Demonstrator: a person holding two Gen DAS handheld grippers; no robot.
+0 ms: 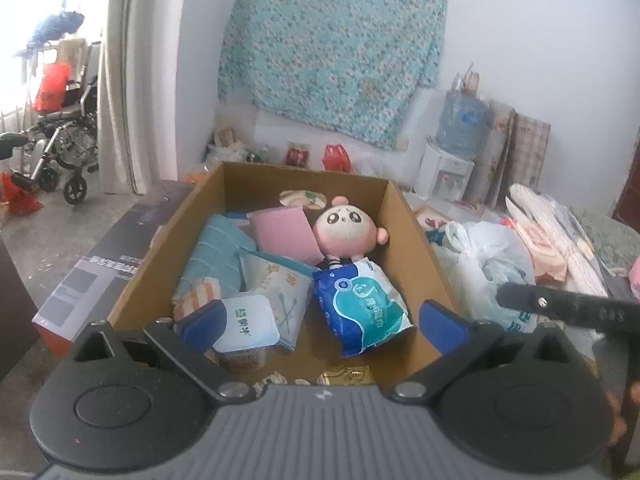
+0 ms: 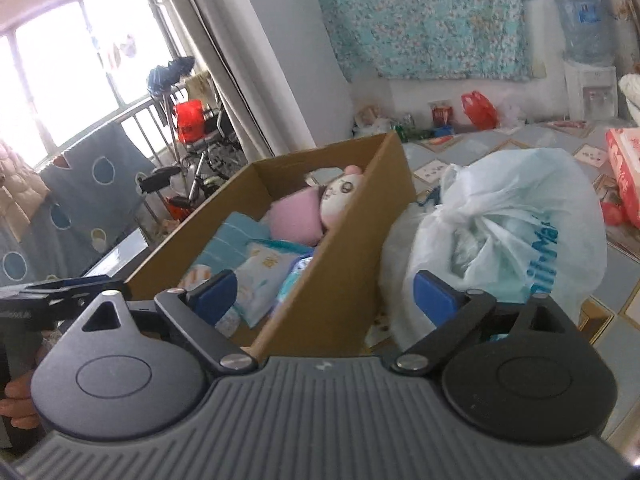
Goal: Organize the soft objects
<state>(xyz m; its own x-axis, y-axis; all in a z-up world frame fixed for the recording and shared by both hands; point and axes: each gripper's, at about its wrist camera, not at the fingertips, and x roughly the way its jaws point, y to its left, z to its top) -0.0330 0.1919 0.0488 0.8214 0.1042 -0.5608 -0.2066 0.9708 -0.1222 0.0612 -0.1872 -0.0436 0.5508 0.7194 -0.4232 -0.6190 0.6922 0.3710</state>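
So, your left gripper [image 1: 322,322] stands wide apart and holds nothing; it hangs over the near end of the open brown cardboard box [image 1: 416,248]. Your right gripper [image 2: 324,292] is spread just as wide and empty, straddling the box's right wall, with the crumpled white plastic bag [image 2: 508,224] just outside it on the bed.

Inside the box, nearest you, sit a small white-lidded cup [image 1: 246,326], a pale cotton-swab packet [image 1: 280,292] and a blue-and-white soft tissue pack [image 1: 362,306]. Behind those lie a folded light-blue cloth [image 1: 218,252], a flat pink pad [image 1: 284,234] and, at the far end, a pink-and-cream plush doll [image 1: 346,230] on its back.

By the look of it, most of the sorting is already done: the soft items are gathered in the box. What seems left is the white bag and the loose bedding and packets beyond it, if those count.
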